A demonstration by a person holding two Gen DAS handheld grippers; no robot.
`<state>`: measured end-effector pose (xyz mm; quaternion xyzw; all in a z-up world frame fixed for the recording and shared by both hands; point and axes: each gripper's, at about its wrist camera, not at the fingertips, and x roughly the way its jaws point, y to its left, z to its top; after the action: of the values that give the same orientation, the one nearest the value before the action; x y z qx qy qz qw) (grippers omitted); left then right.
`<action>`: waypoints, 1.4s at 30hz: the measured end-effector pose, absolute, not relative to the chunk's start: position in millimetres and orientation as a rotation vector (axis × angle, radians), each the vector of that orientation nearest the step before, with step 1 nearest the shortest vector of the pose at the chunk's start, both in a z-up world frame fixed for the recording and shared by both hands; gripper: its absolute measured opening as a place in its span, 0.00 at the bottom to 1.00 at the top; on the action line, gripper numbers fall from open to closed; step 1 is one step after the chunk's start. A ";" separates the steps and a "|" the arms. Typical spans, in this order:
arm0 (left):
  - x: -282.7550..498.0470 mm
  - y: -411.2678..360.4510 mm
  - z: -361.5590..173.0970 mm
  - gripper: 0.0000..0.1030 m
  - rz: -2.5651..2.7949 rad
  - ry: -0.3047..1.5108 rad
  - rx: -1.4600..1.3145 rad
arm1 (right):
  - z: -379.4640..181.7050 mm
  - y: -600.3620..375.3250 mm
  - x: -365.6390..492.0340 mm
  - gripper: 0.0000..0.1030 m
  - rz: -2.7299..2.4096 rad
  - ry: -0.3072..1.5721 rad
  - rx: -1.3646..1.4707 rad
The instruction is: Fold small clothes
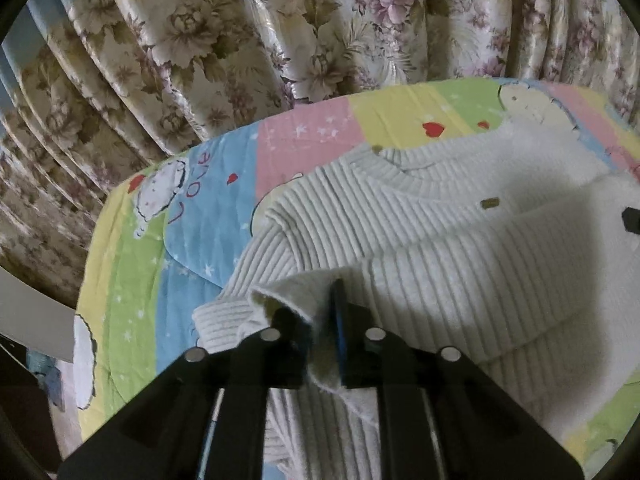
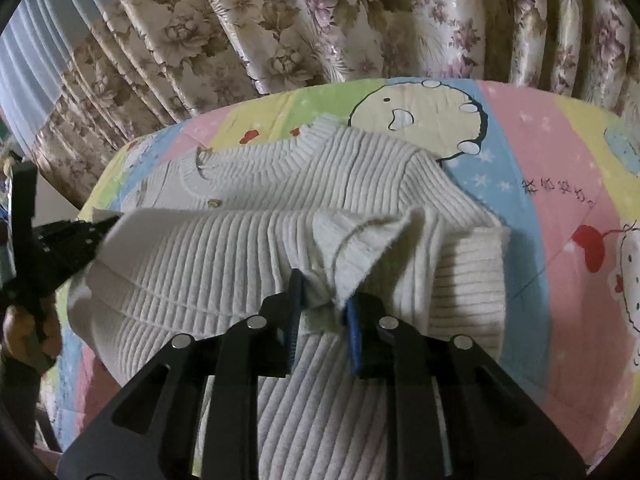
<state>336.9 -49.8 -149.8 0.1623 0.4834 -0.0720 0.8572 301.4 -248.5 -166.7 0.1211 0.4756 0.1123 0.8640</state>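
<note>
A small cream ribbed knit sweater [image 1: 420,220] lies on a pastel cartoon blanket [image 1: 208,208], collar toward the curtain. Its lower hem is lifted and doubled up over the body. My left gripper [image 1: 316,316] is shut on the hem's left corner. My right gripper [image 2: 324,304] is shut on the hem's right corner of the sweater [image 2: 248,248]. The left gripper also shows at the left edge of the right wrist view [image 2: 80,236], with the person's hand behind it. The right gripper's tip peeks in at the right edge of the left wrist view [image 1: 632,220].
A floral curtain [image 1: 240,40] hangs close behind the blanket's far edge, also in the right wrist view [image 2: 320,20]. The blanket [image 2: 540,200] extends right of the sweater. A white board [image 1: 32,320] and dark furniture sit off the left edge.
</note>
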 end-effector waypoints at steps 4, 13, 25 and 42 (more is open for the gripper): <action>329.5 -36.6 -117.5 0.87 -0.146 0.968 0.279 | -143.8 -250.2 290.1 0.29 0.290 0.917 0.271; 306.4 -25.7 -100.8 0.93 -0.113 0.833 0.505 | -123.3 -261.5 281.5 0.43 0.236 0.878 0.169; 306.3 -53.1 -147.6 0.28 -0.296 0.897 0.578 | -145.9 -259.8 279.6 0.58 0.252 0.968 -0.038; 400.2 -54.4 -167.6 0.09 -0.152 0.973 0.568 | -146.8 -244.8 351.3 0.04 0.213 0.946 0.001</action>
<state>400.2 -54.4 -167.6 0.2692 0.4607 -0.0719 0.8427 351.3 -244.8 -146.8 0.0003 0.4546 0.1021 0.8848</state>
